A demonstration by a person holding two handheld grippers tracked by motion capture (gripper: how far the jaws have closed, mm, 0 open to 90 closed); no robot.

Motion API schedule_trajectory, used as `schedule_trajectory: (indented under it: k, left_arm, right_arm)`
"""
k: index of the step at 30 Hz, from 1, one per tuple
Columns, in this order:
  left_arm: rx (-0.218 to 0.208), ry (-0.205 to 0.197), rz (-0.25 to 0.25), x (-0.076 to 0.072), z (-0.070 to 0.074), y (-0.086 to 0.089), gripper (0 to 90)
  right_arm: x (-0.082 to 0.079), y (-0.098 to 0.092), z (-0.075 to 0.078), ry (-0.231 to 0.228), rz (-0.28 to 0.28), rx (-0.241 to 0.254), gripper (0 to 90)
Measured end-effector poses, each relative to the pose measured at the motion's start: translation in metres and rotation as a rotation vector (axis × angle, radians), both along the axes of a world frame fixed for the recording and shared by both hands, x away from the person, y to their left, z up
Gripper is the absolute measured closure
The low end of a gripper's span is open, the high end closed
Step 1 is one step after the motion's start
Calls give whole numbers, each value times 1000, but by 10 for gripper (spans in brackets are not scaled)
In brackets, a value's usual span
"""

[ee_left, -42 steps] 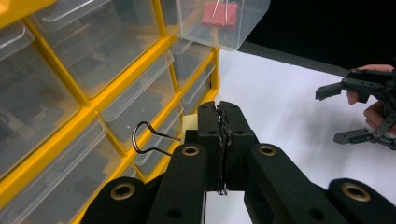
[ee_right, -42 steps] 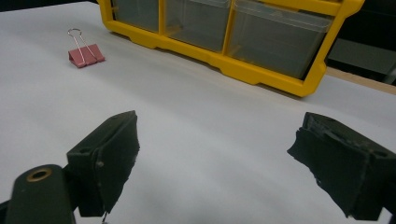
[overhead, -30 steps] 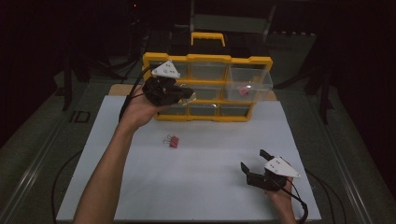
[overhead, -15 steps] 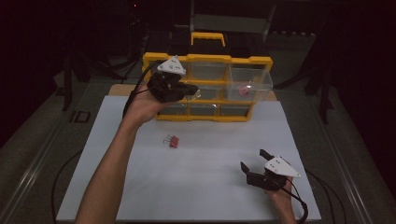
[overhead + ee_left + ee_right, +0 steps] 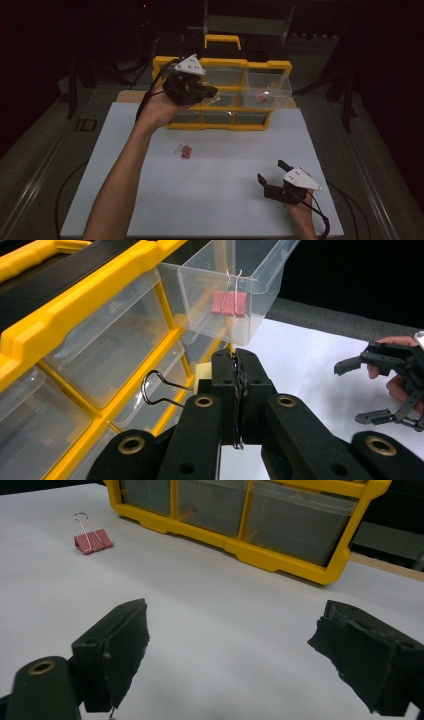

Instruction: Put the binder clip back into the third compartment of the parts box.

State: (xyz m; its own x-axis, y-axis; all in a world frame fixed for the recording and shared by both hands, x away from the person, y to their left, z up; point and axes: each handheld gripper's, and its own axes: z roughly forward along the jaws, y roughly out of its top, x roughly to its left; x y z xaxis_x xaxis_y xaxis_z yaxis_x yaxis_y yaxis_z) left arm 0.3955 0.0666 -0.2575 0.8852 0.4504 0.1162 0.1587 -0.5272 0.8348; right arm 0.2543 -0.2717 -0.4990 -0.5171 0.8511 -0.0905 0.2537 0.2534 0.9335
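Binder clip (image 5: 159, 388): pinched in left gripper (image 5: 235, 362), drawer (image 5: 226, 280) rim at 12 o'clock; right gripper (image 5: 230, 645) wide, bare mat (image 5: 215, 605) ahead.

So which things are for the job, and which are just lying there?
For the job:
- left gripper, shut on a black binder clip
- pulled-out clear drawer holding a pink clip
- yellow drawer cabinet

Lying about:
- pink clip on the table
- right gripper, open, holding nothing

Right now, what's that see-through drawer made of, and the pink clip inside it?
The drawer looks like clear glossy plastic: you see straight through its walls. The pink clip seems painted metal with shiny bare wire handles, though the paint could hide what is beneath.
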Motion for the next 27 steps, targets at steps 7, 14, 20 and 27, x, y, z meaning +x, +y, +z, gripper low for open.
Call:
schedule_trajectory:
  k: [7,14,20,27]
  left_arm:
    - [-5,-4,1,4,5,-3,889]
    - [-5,-9,-2,7,10,-9,889]
    - [-2,-12,-7,13,14,-14,889]
    - [-5,-10,-16,19,15,-23,889]
  right_arm:
    - [0,0,0,2,-2,1,125]
    - [0,0,0,5,-3,6,124]
    - [0,0,0,4,-3,6,125]
    - [1,-2,0,1,-9,5,125]
